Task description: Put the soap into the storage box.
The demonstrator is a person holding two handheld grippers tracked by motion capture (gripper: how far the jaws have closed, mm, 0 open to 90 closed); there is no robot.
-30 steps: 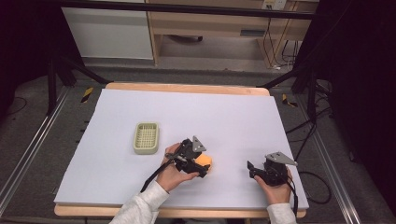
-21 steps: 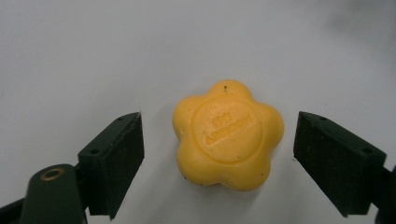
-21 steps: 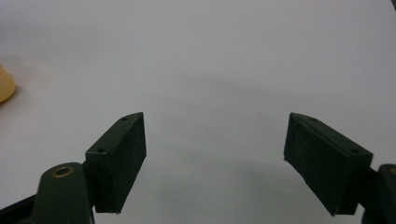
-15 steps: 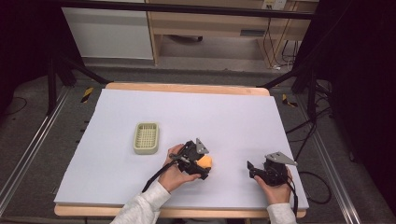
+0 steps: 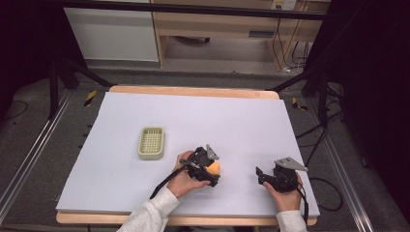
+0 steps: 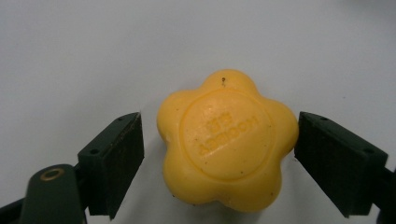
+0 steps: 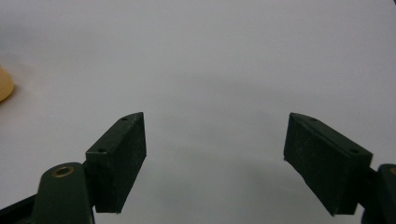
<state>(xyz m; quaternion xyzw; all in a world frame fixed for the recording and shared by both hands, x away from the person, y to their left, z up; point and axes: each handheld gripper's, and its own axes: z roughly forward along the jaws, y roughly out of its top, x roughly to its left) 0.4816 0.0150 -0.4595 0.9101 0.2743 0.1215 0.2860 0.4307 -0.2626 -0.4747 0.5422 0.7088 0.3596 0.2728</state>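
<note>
Two forearms in pale sleeves come in over the near edge of the bench (image 5: 121, 125), each hand holding one pair of tongs. The left tongs (image 5: 212, 174) sit nearest the middle of the near edge, and between their parted jaws lies one yellow flower-shaped soap (image 6: 227, 140) with a round stamped centre, resting flat on the white sheet. In the left gripper view the jaw on the right of the picture touches or nearly touches a petal of the soap, while the jaw on the left stands a little clear of it, so the tongs are spread around the soap and not clamped on it. To the right of the soap, well apart from it, the right tongs (image 5: 258, 175) point toward it with their two jaws wide apart and only bare sheet between them; a sliver of the soap shows at the left edge of the right gripper view. Farther off, to the left of the soap, stands one small pale green basket (image 5: 151, 143).
</note>
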